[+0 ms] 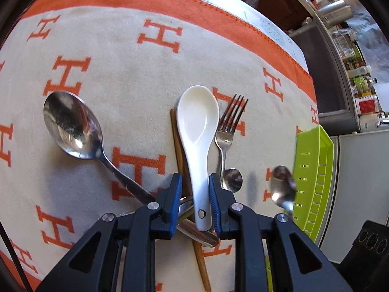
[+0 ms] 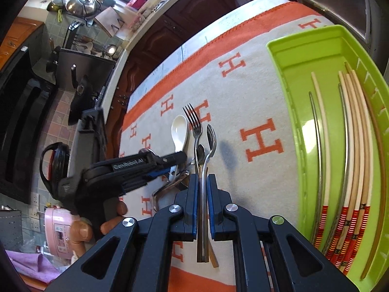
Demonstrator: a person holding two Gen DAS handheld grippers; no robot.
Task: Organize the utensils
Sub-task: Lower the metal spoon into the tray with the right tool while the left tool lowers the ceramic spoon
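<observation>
My left gripper (image 1: 195, 189) is shut on the handle of a white ceramic soup spoon (image 1: 197, 119), over a pile of cutlery on the orange-and-cream H-patterned cloth (image 1: 136, 73). A large metal spoon (image 1: 70, 126), a fork (image 1: 229, 124), a small spoon (image 1: 233, 179) and a brown chopstick (image 1: 178, 155) lie around it. My right gripper (image 2: 201, 196) is shut on a thin metal spoon (image 2: 210, 138), held above the cloth; it shows blurred in the left wrist view (image 1: 282, 187). The left gripper (image 2: 158, 164) shows from the side.
A lime-green plastic tray (image 2: 287, 77) at the right holds several chopsticks (image 2: 350, 146) with red-striped ends. It shows at the table's right edge in the left wrist view (image 1: 313, 170). Kitchen cabinets, a pink cooker (image 2: 58, 231) and floor lie beyond the table's edge.
</observation>
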